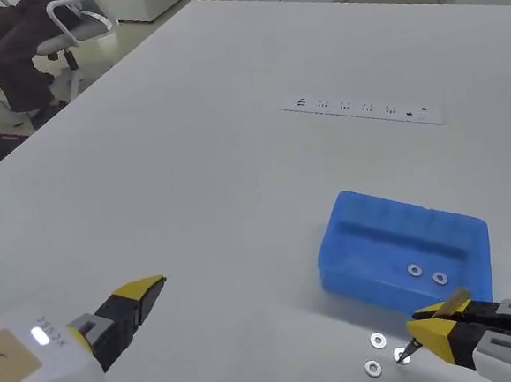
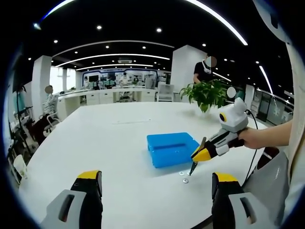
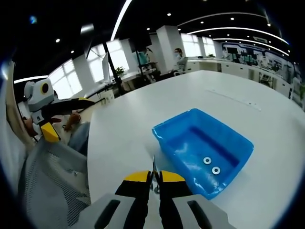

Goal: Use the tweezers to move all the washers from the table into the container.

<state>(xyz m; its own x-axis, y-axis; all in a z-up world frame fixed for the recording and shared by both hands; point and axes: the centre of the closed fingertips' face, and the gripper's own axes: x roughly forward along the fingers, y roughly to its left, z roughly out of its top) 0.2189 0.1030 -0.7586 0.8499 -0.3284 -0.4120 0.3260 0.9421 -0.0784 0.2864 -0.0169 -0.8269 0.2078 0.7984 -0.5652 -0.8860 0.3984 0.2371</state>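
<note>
With my left gripper (image 2: pixel 156 177) spread and idle, my right gripper (image 3: pixel 153 177) pinches the tweezers (image 3: pixel 154 164), tip among three washers (image 1: pixel 378 341) on the table (image 1: pixel 239 201) just before the container (image 1: pixel 355 272); a glancing nip could flick one away.

Nothing reads cleanly. In the head view, a tan sticker (image 1: pixel 8 365) on the white casing of the left gripper (image 2: pixel 156 177) carries dark characters seen sideways, perhaps "H1", but they are too blurred to be sure. Just beside it, next to a small lit lamp (image 1: pixel 42 335), a short line of grey print (image 1: pixel 53 324) is also too blurred to make out. Far across the table (image 1: pixel 191 161), a pale strip (image 1: pixel 362 110) bears a row of small dark marks, too small to tell whether they are letters or symbols. In the two gripper views no writing is legible
</note>
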